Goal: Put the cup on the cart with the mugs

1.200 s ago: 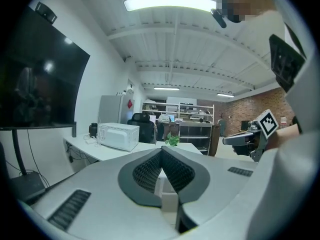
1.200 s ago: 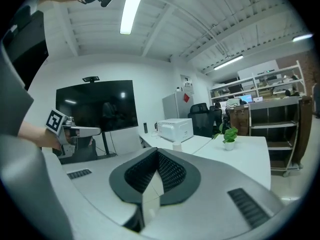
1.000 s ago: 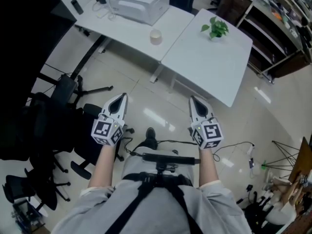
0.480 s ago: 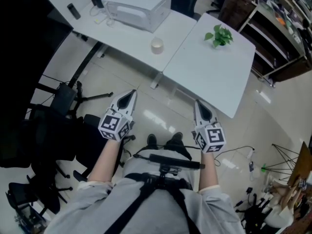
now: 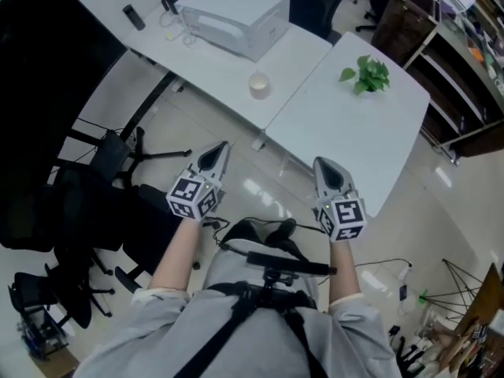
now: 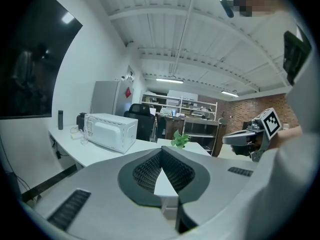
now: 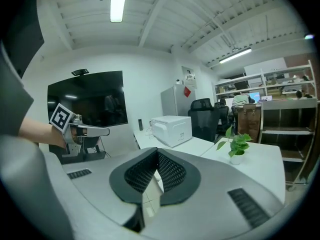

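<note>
Now nearer, cup (image 5: 259,85) lower in view; table (image 5: 346,128) too

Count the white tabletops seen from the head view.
2. One long white tabletop, upper left, carries the white microwave and small cream cup; the second tabletop, adjoining its right, holds the green potted plant. Others may be hidden.

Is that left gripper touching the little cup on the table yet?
Apart. The head view shows the left gripper over the floor, short of the table where the cup stands.
</note>
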`<control>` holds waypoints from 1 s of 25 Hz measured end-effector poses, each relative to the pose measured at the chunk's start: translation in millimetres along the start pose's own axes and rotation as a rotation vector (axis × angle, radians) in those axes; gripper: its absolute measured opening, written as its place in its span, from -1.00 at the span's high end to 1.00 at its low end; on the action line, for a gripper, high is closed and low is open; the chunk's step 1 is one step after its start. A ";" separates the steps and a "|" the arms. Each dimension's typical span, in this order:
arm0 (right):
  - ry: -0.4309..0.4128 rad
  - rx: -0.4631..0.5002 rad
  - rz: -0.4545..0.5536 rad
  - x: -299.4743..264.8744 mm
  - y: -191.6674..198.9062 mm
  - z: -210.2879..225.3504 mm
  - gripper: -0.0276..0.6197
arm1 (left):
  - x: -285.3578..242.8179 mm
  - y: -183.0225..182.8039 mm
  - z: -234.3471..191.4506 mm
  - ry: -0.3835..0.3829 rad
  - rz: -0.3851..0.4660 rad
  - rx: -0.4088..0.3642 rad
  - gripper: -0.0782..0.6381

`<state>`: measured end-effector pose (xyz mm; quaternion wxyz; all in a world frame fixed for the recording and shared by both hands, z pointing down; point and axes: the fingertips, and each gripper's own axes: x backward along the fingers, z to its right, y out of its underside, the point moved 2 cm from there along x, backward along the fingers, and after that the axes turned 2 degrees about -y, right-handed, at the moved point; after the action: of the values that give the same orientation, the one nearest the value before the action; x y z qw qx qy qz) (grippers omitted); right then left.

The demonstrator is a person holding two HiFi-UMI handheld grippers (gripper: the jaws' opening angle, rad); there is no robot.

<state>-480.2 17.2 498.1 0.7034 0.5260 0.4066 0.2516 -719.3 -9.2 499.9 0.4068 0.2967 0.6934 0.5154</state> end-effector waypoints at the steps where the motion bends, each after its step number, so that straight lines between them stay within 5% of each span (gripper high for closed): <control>1: -0.013 0.003 0.000 -6.1 -1.0 3.3 0.90 | -5.7 -0.4 0.8 -0.002 -0.010 -0.002 0.78; 8: -0.034 -0.017 -0.015 -37.4 -3.8 12.4 0.90 | -51.8 1.7 -20.6 -0.027 -0.046 -0.009 0.78; 14: 0.034 -0.035 -0.031 -71.1 0.1 29.1 0.90 | -119.0 28.8 -57.1 0.014 -0.137 -0.003 0.13; 25: 0.143 -0.066 -0.071 -122.2 -11.8 64.2 0.90 | -239.0 57.0 -111.9 0.099 -0.271 -0.009 -0.35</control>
<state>-493.6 -116.4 532.0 0.6980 0.4684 0.4658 0.2764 -699.3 -244.0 631.6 0.4394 0.1728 0.7441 0.4728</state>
